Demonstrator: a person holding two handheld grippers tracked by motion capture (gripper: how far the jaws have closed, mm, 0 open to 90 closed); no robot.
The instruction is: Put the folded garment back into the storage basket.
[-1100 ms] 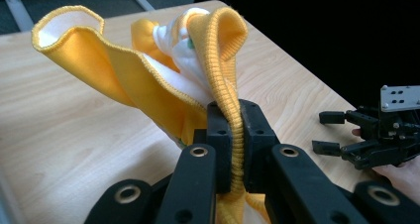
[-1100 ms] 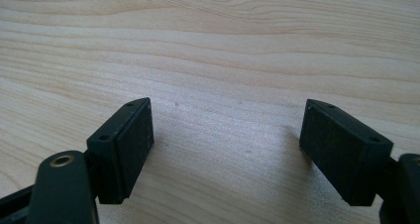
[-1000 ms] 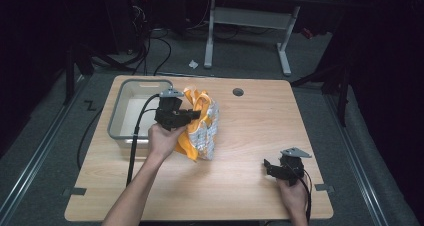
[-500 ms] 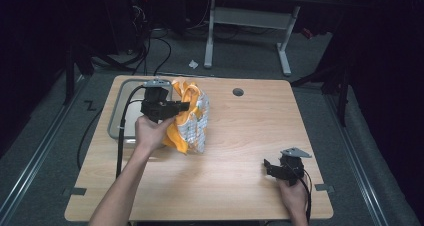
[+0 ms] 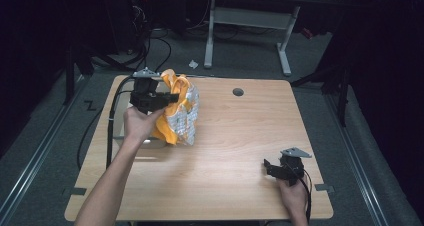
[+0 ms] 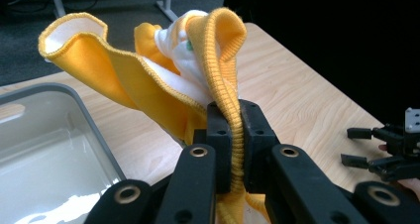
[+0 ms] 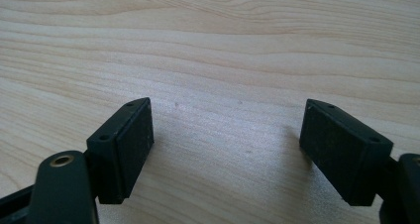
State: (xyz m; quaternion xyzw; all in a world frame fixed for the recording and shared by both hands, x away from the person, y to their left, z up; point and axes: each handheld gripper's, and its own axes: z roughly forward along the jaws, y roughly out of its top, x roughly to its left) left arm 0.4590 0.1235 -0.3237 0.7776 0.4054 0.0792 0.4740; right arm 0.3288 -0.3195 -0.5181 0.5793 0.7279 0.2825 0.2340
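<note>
The wooden surface (image 5: 215, 151) is being used as a base for a grey bin (image 6: 44, 149) at its left side. A yellow and white cloth (image 5: 177, 113) is being held above it, beside the bin, its ribbed edge being pinched tight by the left gripper (image 6: 232, 135). The right gripper (image 7: 225, 144) is being kept wide apart over bare wood, with nothing being gripped.

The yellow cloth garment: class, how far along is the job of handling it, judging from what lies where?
Done: the left tool is shut on the ribbed edge of the yellow cloth garment and holds it lifted, bunched, above the table. In hand: it hangs beside the grey bin, not inside. Left: setting it down somewhere; the right tool rests open on the table, holding nothing.
</note>
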